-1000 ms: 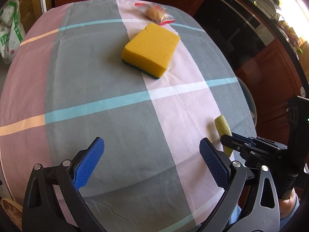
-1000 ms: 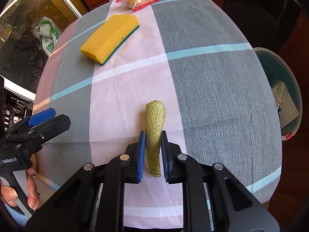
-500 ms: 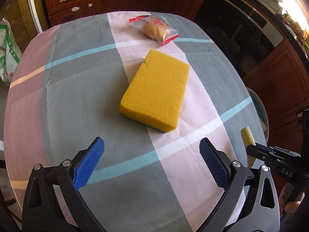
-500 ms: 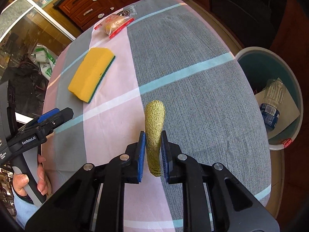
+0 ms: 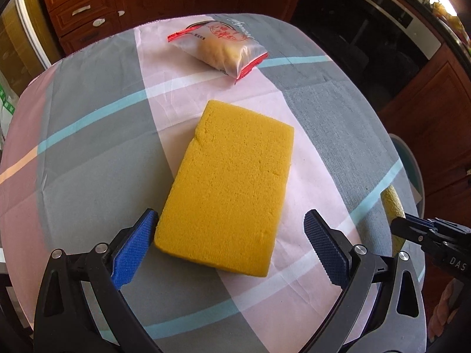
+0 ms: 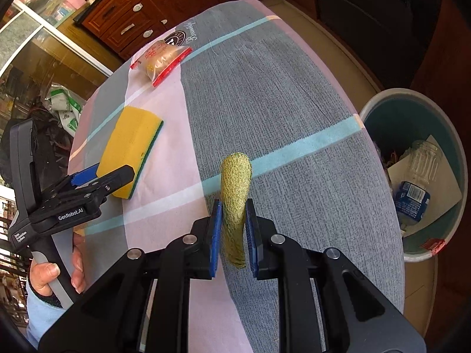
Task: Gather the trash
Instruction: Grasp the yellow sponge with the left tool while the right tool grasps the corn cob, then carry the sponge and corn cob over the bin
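A: Two grippers in view, one item held. The right gripper (image 6: pixel 233 235) has its blue pads clenched on a yellow-green mesh scrubber (image 6: pixel 235 203), which sticks out forward past the fingertips. It is lifted above the checked tablecloth (image 6: pixel 273 111), near the table's right edge.

B: And the left?

A: The left gripper (image 5: pixel 229 244) has its jaws spread wide, nothing between the pads pressed. Its left pad (image 5: pixel 132 250) sits just beside the near corner of the yellow sponge (image 5: pixel 229 188); whether it touches, I cannot tell. The right pad stands apart from the sponge's other side.

B: Sponge position?

A: Flat on the cloth, across the pink stripe, long axis running away from the left gripper. From the right wrist view a dark green scouring layer shows along its underside.

B: Anything else on the table?

A: A clear snack packet (image 5: pixel 219 48) with red sealed ends, something pale and bready inside, lying beyond the sponge near the far edge.

B: The bin?

A: A teal waste bin (image 6: pixel 382 108) on the floor just off the right side of the table, lower than the held scrubber. Inside it: an empty plastic bottle (image 6: pixel 418 182) with a blue label, lying on a sheet of white paper.
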`<state>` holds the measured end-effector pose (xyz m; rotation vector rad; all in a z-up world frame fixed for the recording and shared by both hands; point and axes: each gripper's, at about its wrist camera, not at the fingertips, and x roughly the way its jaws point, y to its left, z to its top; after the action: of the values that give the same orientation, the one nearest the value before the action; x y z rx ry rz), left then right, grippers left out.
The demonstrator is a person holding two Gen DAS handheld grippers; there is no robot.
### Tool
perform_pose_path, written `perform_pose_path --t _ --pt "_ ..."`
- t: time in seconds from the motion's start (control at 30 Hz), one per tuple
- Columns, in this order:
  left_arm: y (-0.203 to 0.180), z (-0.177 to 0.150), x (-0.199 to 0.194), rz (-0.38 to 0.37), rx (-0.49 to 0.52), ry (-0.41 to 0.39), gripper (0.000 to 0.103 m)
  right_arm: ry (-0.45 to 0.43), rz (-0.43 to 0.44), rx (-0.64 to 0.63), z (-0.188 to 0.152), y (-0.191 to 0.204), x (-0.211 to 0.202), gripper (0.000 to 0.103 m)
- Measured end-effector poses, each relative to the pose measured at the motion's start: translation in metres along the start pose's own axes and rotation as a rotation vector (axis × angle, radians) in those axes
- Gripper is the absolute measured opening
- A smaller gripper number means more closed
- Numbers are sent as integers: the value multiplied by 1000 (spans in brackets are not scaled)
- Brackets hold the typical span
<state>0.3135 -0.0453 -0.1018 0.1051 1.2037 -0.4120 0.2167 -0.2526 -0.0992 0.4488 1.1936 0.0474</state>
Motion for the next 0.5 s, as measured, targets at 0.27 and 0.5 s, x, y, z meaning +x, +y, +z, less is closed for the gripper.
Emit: perform_pose_path --t 0.27,0.5 --pt "-4 2 7 58 -14 -26 79 8 10 21 -1 -11 3 15" --pt "-7 -3 -13 39 -46 -50 75 -3 32 43 -2 -23 -2 15"
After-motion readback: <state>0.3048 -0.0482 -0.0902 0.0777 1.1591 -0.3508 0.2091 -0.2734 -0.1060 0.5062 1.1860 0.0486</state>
